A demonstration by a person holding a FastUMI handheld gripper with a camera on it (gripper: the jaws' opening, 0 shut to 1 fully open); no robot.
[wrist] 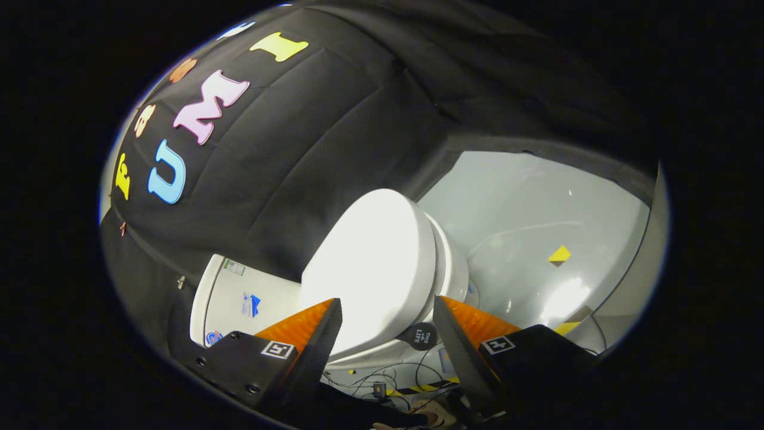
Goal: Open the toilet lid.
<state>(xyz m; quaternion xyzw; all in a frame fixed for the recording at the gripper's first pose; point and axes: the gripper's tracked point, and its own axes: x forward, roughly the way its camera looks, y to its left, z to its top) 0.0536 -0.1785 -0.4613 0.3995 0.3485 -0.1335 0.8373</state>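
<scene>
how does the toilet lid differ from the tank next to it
The toilet lid is a rounded oval with a plain, glossy face; the tank is boxier and carries stickers. The lid lies straight ahead between the open jaws of the gripper, untouched by either, while the tank sits off to one side, against the black cloth wall. Both are white.

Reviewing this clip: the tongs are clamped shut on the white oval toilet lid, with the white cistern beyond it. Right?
Not quite. The gripper view shows the tongs open, fingers spread either side of the white oval toilet lid rather than pressing on it. The white cistern does sit beyond it.
</scene>
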